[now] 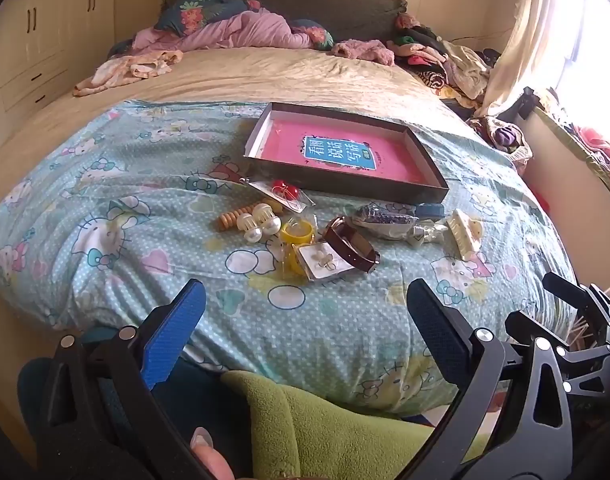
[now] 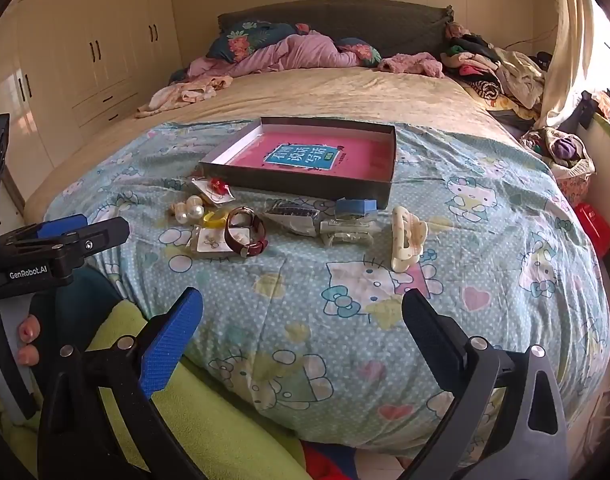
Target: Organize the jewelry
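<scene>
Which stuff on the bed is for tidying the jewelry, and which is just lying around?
For the job:
- shallow box
- watch
- pearl clips
- yellow bangle
- earring card
- cream hair claw

Just lying about:
- pink bedding
- clothes pile
- curtain

The quilt is seen as soft printed cloth — matt and creased; the tray is taken for cardboard, its pink floor faintly glossy; the pearl beads are glossy; the hair claw is smooth cream plastic — shiny; the watch strap is glossy brown.
</scene>
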Action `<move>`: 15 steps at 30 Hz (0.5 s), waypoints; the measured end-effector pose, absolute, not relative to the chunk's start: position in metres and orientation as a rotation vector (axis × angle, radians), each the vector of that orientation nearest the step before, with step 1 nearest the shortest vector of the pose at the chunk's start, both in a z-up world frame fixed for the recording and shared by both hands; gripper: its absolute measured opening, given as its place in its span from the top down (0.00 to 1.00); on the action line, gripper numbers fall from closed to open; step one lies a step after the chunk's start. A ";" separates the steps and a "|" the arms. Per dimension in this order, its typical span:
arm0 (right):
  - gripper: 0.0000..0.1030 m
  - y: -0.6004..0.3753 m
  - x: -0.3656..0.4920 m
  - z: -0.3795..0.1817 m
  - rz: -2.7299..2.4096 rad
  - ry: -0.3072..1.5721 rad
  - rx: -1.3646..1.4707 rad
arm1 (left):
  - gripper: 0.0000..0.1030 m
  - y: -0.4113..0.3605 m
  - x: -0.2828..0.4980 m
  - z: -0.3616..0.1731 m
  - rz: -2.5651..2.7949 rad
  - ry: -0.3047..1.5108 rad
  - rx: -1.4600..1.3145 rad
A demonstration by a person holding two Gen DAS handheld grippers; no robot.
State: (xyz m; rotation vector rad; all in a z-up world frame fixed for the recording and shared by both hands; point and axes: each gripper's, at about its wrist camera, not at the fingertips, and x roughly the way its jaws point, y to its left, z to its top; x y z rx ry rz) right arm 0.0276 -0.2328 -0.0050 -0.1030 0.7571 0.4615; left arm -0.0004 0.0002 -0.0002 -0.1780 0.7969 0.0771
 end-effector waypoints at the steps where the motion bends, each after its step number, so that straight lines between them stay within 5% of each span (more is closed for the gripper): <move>1: 0.04 -0.232 0.028 -0.005 0.461 0.758 -0.103 | 0.08 0.000 0.000 0.000 0.076 0.797 -0.180; 15: 0.04 -0.232 0.027 -0.005 0.462 0.758 -0.101 | 0.08 0.000 -0.001 0.000 0.076 0.795 -0.177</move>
